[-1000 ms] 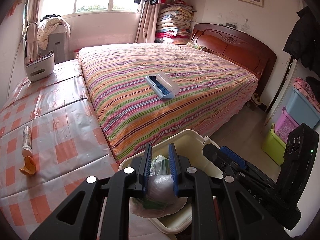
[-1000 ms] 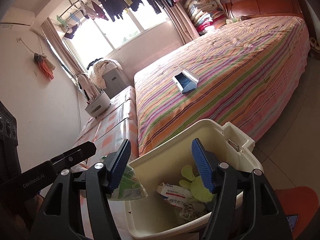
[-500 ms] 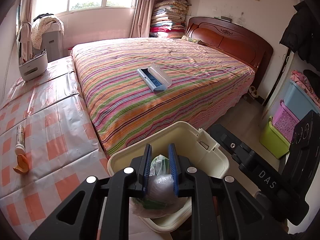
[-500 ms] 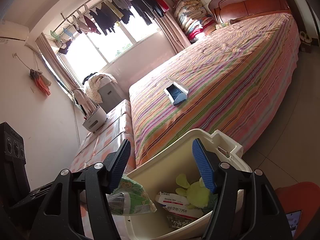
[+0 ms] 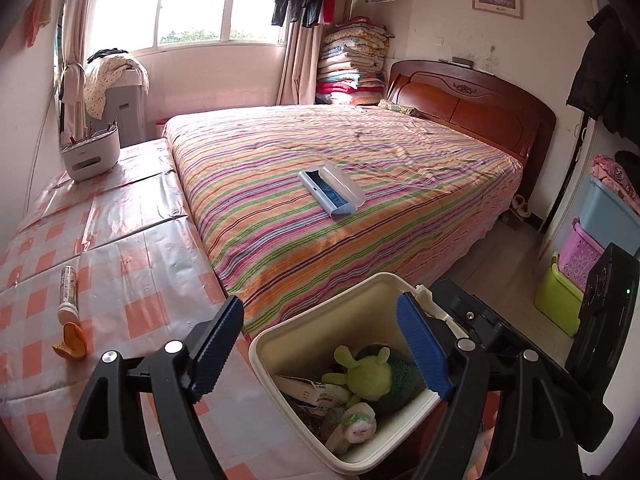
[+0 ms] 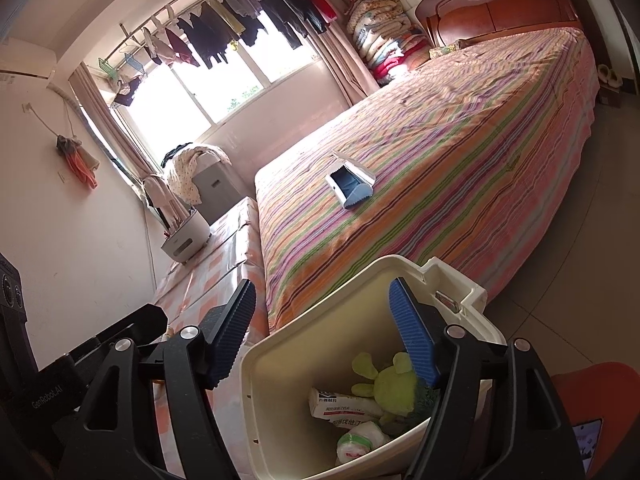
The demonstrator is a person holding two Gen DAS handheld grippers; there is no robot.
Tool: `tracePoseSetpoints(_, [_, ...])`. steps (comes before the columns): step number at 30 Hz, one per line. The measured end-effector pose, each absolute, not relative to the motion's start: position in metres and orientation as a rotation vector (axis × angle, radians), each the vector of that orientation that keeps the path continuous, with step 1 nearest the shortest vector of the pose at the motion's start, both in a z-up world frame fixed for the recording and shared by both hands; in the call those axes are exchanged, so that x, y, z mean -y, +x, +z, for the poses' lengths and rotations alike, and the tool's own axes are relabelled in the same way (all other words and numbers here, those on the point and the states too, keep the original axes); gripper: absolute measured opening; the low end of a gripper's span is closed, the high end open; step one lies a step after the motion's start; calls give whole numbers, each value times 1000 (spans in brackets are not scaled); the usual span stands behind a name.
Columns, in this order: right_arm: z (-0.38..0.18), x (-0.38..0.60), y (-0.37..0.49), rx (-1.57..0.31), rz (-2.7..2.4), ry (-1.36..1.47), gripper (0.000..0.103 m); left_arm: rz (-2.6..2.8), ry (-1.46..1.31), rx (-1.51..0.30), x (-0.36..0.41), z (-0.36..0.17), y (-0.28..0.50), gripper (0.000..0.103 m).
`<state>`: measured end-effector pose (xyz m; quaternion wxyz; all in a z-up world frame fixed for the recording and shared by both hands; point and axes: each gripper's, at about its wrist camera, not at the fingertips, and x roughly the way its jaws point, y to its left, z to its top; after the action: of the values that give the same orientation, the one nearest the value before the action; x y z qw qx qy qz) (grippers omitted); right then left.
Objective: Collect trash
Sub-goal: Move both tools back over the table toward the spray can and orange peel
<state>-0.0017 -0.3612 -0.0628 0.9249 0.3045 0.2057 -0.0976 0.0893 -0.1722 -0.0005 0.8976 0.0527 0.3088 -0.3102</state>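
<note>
Left wrist view: left claw (image 5: 320, 350), shut on a plastic-wrapped bundle (image 5: 356, 426) a second ago, is opening with nothing between its pads, bundle now in the cream bin (image 5: 280, 332) at lower centre—drop made; right claw (image 6: 322, 334) also opening, empty.

We see a cream bin (image 5: 372, 288) holding a lime-green plush toy (image 5: 366, 374), a white carton (image 5: 316, 392) with printed text, and a white-and-green wrapped bundle (image 5: 356, 424). We note the bed (image 5: 360, 184) in multicoloured stripes of pink, orange, green and purple, its headboard (image 5: 472, 100) reddish-brown. On it lies a blue-and-white case (image 5: 330, 188). The counter (image 5: 120, 248) wears orange-and-white checks. Both grippers are black, with ribbed blue fingers (image 5: 218, 346).
</note>
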Motion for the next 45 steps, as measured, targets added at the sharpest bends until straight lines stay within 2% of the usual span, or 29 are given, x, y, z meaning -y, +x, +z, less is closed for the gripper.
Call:
tracePoseSetpoints(20, [-70,328,26,-507,-155,556,69,-399,-25,-698,53,4,153,77])
tracePoseSetpoints(30, [-72,289,51,-572,-61,510,71,-254,-255,-769,-33,-5,209,77])
tracePoseSetpoints(45, [-67,189,117,-666,236,353,72,-203,-250,-820,-64,-16,265,77])
